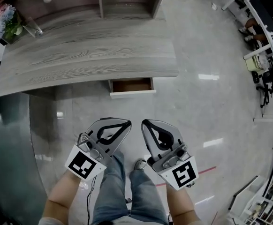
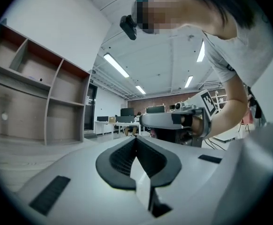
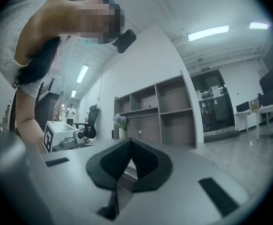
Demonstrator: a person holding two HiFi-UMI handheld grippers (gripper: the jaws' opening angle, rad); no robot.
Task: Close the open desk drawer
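Note:
A grey wood-grain desk (image 1: 87,55) runs across the head view. Under its front edge a drawer (image 1: 132,86) stands pulled out a little, with a brown inside and a white front. Nothing shows inside it. Both grippers hang low over the floor, well short of the drawer, and point toward it. My left gripper (image 1: 127,123) has its jaws together with nothing between them, as its own view shows (image 2: 135,138). My right gripper (image 1: 144,123) is beside it, also shut and holding nothing (image 3: 129,140). The two tips are close together but apart.
A vase of flowers (image 1: 5,22) and a glass (image 1: 33,28) stand at the desk's far left. A shelf unit (image 1: 127,1) rises behind the desk. A dark glass panel (image 1: 7,149) fills the left. Office desks (image 1: 263,36) line the right side. My legs and shoes (image 1: 140,164) are below.

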